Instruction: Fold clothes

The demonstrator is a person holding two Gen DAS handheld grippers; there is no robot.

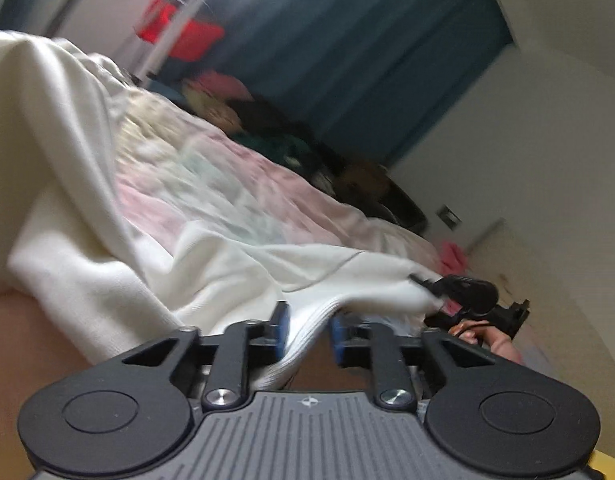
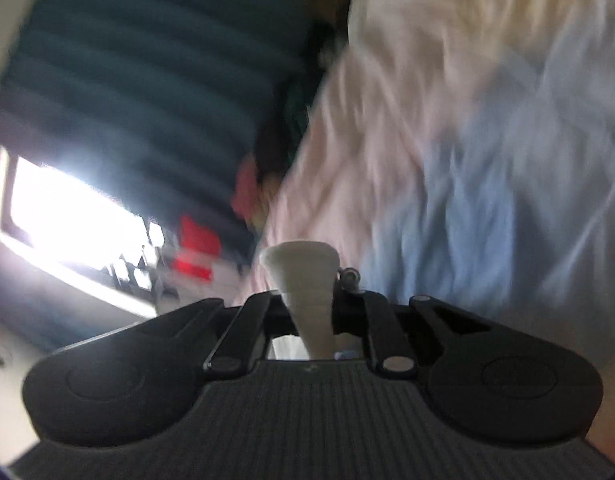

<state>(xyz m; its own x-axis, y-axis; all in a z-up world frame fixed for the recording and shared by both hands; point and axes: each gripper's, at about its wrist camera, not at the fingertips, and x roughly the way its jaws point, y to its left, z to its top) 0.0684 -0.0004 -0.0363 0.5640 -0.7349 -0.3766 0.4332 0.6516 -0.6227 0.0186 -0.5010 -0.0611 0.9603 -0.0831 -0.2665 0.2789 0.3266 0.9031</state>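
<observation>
The white garment (image 1: 107,208) lies over the bed (image 1: 243,184). Its ribbed hem passes between the left tool's (image 1: 307,330) parted blue pads, seemingly unpinched. The right tool (image 2: 309,300) clamps a white fold (badly blurred).

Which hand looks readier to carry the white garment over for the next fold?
Probably the right: its tool is clamped on a bunch of the white garment. The left tool has the cloth's edge between its blue pads, which stand apart.
</observation>
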